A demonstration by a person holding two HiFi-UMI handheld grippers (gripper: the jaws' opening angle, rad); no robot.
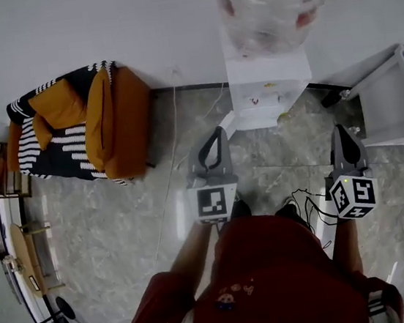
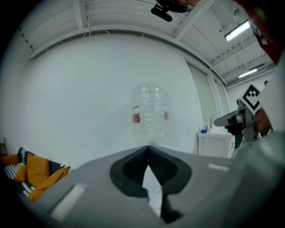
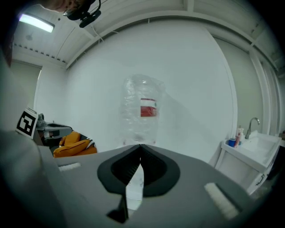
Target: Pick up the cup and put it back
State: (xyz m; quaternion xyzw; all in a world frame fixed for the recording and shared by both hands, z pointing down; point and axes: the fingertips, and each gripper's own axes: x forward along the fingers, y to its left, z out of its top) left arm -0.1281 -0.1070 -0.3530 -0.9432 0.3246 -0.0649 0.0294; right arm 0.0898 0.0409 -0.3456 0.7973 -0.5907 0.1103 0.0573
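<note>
No cup shows in any view. A white water dispenser (image 1: 270, 89) with a big clear bottle (image 1: 273, 0) on top stands against the wall ahead. My left gripper (image 1: 215, 134) points toward its left side, jaws together with nothing between them. My right gripper (image 1: 340, 131) is held to the dispenser's right, also shut and empty. In the left gripper view the bottle (image 2: 150, 113) rises just above the closed jaw tips (image 2: 148, 147), and the right gripper (image 2: 242, 118) shows at the right. The right gripper view has the bottle (image 3: 141, 111) above its closed tips (image 3: 140, 145).
An orange and striped sofa (image 1: 83, 125) sits at the left by the wall. A white sink cabinet (image 1: 393, 98) stands at the right. Cables (image 1: 307, 202) lie on the grey marble floor near the person's feet. Low wooden furniture (image 1: 21, 247) lines the far left.
</note>
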